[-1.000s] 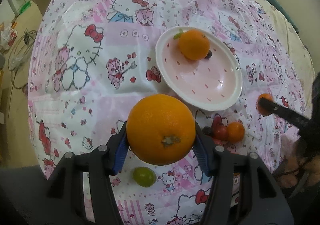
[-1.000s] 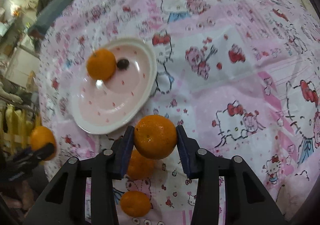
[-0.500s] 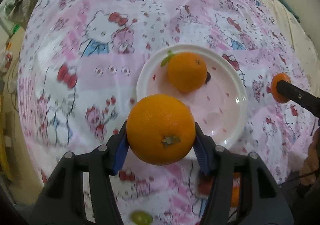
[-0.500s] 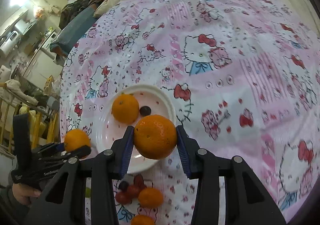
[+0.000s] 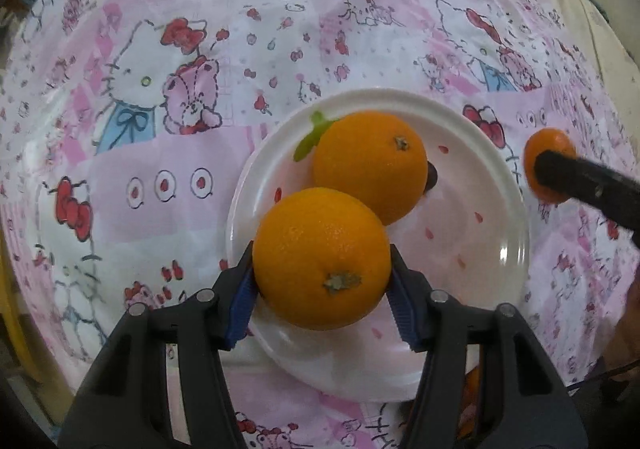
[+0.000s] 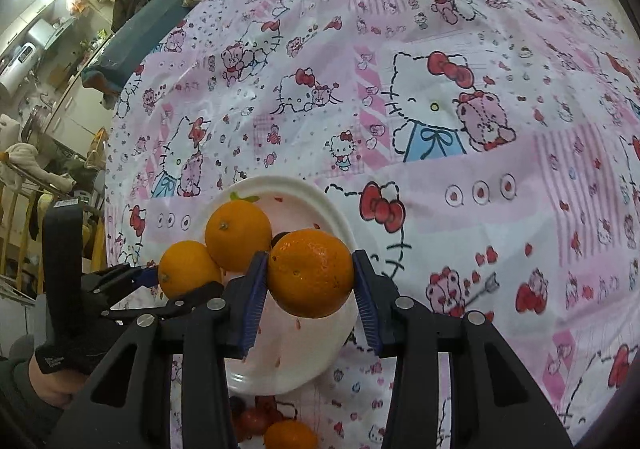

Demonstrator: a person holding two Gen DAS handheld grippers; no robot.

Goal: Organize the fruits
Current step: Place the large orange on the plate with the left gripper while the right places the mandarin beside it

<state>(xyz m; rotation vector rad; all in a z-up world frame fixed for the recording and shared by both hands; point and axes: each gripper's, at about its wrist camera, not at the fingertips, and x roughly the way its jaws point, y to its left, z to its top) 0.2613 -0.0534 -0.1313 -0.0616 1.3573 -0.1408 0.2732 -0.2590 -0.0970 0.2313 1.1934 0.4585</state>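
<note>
A white plate (image 5: 508, 249) (image 6: 320, 369) with pink flecks lies on the Hello Kitty cloth. On it sit an orange (image 5: 370, 165) (image 6: 238, 235) with a green leaf and a small dark grape (image 5: 431, 178). My left gripper (image 5: 322, 281) is shut on a large orange (image 5: 322, 257) over the plate's near left rim; it also shows in the right wrist view (image 6: 188, 269). My right gripper (image 6: 310, 289) is shut on a mandarin (image 6: 310, 273) above the plate's right side; it shows at the right of the left wrist view (image 5: 546, 157).
Near the plate's front edge lie red cherry tomatoes (image 6: 256, 419) and another mandarin (image 6: 290, 435). The pink Hello Kitty cloth (image 6: 440, 109) covers the table. A bed and room clutter stand beyond the far left edge.
Both grippers have moved in over the plate with their fruit held. The plate and its orange now look larger and nearer. The green grape has left the left wrist view.
</note>
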